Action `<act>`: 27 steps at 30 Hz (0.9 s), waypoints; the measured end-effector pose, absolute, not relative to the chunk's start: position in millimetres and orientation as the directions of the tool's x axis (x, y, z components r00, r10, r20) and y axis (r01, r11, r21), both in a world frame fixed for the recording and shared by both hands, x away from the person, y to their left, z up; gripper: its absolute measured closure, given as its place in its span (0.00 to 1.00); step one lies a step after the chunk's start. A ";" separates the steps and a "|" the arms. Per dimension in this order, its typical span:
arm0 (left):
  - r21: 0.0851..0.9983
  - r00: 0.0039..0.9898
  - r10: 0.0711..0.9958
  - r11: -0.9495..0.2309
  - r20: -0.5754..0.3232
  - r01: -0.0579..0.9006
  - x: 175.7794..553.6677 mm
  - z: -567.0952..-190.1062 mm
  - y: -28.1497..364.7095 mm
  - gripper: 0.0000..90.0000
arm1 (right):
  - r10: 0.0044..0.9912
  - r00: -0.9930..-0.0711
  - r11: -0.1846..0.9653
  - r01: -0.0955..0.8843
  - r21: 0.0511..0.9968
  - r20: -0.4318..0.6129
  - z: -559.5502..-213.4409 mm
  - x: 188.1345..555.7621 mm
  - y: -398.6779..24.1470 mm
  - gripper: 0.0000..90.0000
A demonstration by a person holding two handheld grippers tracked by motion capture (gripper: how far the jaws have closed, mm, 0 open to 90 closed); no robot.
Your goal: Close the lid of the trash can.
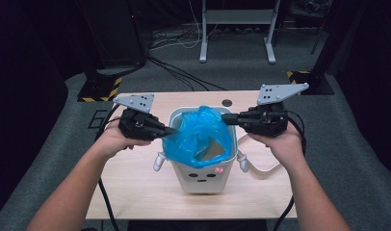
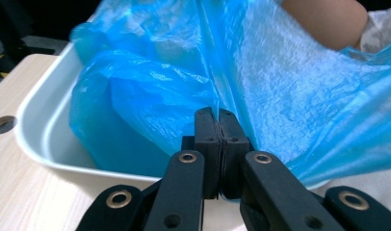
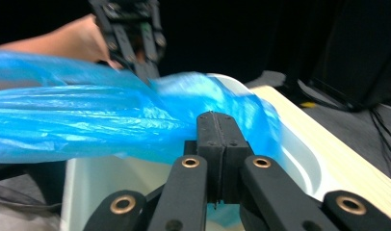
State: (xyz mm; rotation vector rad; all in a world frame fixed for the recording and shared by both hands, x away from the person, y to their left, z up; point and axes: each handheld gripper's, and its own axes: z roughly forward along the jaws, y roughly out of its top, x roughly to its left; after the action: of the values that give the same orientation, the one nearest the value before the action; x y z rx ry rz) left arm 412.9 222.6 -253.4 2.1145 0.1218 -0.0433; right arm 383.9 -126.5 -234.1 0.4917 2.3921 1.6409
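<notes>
A white bin [image 1: 203,183] with a small face on its front stands in the middle of the wooden table [image 1: 136,192]. A blue plastic bag [image 1: 201,132] sits in its mouth, bunched above the rim. My left gripper [image 1: 170,130] comes in from the left and is shut on the bag's left edge. In the left gripper view the jaws [image 2: 217,122] are pressed together on the blue bag [image 2: 280,86] just over the bin's rim [image 2: 39,144]. My right gripper [image 1: 226,118] is shut on the bag's right edge. The right gripper [image 3: 216,126] pinches the stretched film [image 3: 87,125] above the bin's wall [image 3: 299,154].
Two small white arms [image 1: 158,162] stick out from the bin's sides. A white cord [image 1: 266,168] loops on the table to the right of the bin. A round hole [image 1: 227,102] is in the table's far edge. Grey stand legs [image 1: 203,48] and cables lie on the floor beyond.
</notes>
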 end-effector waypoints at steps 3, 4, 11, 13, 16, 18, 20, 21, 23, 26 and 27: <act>0.858 0.992 0.085 -0.499 -0.091 0.122 415.9 -255.4 226.5 0.98 | 0.410 -0.911 0.320 0.182 0.930 0.037 -239.1 388.5 -134.6 1.00; 0.860 0.992 0.087 -0.496 -0.090 0.122 416.1 -255.4 227.2 0.98 | 0.418 -0.907 0.311 0.192 0.931 0.047 -240.9 389.6 -139.2 1.00; 0.865 0.991 0.112 -0.486 -0.075 0.120 415.5 -252.3 231.9 0.98 | 0.461 -0.886 0.297 0.212 0.931 0.055 -246.3 387.3 -158.8 1.00; 0.865 0.989 0.124 -0.486 -0.075 0.126 416.8 -251.6 234.7 0.98 | 0.471 -0.879 0.282 0.224 0.933 0.069 -247.9 387.9 -165.7 1.00; 0.870 0.986 0.141 -0.472 -0.087 0.144 419.4 -251.4 237.1 0.98 | 0.478 -0.874 0.271 0.239 0.932 0.086 -250.9 388.2 -172.4 1.00; 0.872 0.986 0.145 -0.468 -0.085 0.144 422.0 -251.6 237.9 0.98 | 0.480 -0.873 0.275 0.243 0.930 0.086 -253.1 388.2 -173.5 1.00; 0.874 0.983 0.159 -0.462 -0.087 0.152 424.3 -251.2 238.7 0.98 | 0.489 -0.868 0.281 0.248 0.927 0.084 -255.1 388.8 -173.9 1.00; 0.876 0.983 0.161 -0.458 -0.087 0.153 425.7 -251.0 239.1 0.98 | 0.490 -0.868 0.280 0.250 0.927 0.086 -256.2 389.9 -174.5 1.00; 0.877 0.983 0.164 -0.454 -0.088 0.154 427.9 -250.4 239.6 0.98 | 0.491 -0.866 0.272 0.258 0.927 0.097 -258.3 392.6 -175.5 1.00; 0.879 0.980 0.177 -0.450 -0.087 0.159 432.0 -250.3 240.0 0.98 | 0.495 -0.862 0.263 0.267 0.927 0.108 -259.5 395.6 -175.4 1.00; 0.879 0.979 0.187 -0.449 -0.084 0.161 434.6 -250.1 240.6 0.98 | 0.495 -0.862 0.260 0.267 0.928 0.110 -259.5 396.3 -175.3 1.00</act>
State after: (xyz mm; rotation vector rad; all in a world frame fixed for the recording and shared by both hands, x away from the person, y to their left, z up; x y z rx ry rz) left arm 434.6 240.6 -250.1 2.0445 0.2461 0.0299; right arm 396.3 -175.3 -259.5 0.7145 2.3241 1.6481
